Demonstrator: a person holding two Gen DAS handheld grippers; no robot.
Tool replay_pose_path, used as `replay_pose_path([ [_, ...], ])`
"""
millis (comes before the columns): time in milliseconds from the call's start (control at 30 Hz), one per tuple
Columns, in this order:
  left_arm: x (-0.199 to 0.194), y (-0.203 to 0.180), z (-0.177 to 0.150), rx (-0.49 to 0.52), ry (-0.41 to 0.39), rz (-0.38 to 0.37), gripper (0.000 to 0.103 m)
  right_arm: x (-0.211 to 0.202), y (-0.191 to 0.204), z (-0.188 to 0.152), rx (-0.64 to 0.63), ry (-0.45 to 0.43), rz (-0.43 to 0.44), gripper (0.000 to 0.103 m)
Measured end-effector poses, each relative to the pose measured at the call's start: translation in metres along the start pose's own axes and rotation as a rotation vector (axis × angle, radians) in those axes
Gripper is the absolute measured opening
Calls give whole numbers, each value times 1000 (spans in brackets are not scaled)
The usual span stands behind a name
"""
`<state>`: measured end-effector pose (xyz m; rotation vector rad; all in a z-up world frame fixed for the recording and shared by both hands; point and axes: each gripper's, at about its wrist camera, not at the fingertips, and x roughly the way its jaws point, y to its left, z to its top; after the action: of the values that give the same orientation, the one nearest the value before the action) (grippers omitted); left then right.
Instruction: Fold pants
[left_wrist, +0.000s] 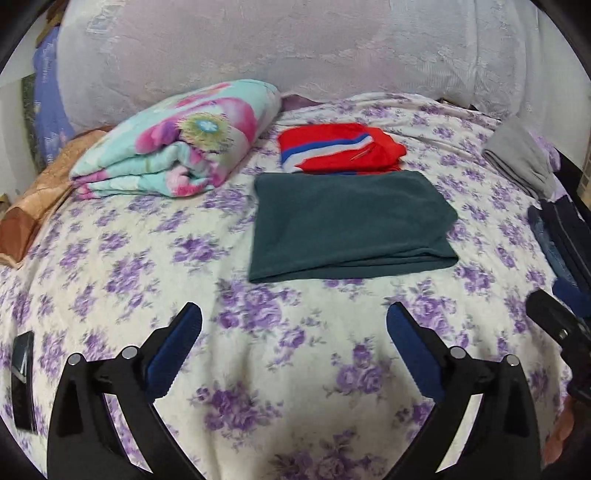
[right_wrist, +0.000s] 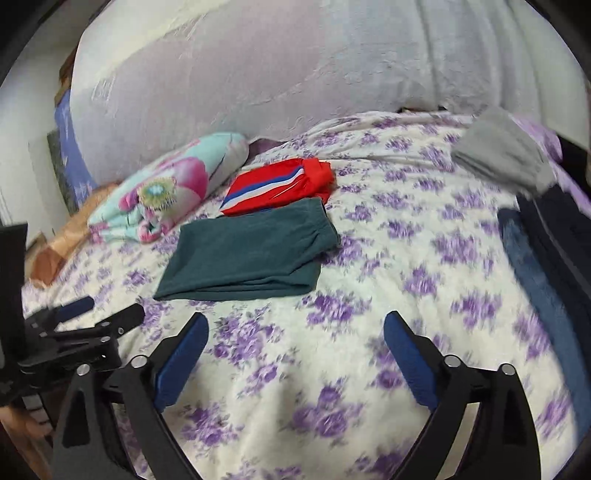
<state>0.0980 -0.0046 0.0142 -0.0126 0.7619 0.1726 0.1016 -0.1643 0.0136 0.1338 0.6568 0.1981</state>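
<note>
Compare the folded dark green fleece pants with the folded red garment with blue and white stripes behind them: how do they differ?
The dark green fleece pants are one plain colour; the red garment with blue and white stripes is patterned. The green pants make the wider, flatter bundle and lie nearer both grippers; the red one is smaller and farther back. The green looks fuzzy, the red smoother. Both lie folded on the purple-flowered bedspread, untouched by either open gripper.

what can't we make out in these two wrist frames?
- Dark blue garments, right wrist view: motion-blurred and cut off by the fisheye edge; count and fold state unclear. In the left wrist view they are also cut off.
- Grey garment: blurred in the right wrist view, so its type is unclear.
- Red striped garment, left wrist view: near edge covered by the folded green pants.
- Black object, left wrist view: too distorted at the rim to identify.
</note>
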Motion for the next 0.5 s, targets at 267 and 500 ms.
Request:
replay_pose_path([
  [267,1,-7,-8,25,-7,49,98,12,-3,-14,-32,4,10,98],
  [500,12,-9,-14,33,43,21,98,14,-2,-15,-67,-13,-9,98],
])
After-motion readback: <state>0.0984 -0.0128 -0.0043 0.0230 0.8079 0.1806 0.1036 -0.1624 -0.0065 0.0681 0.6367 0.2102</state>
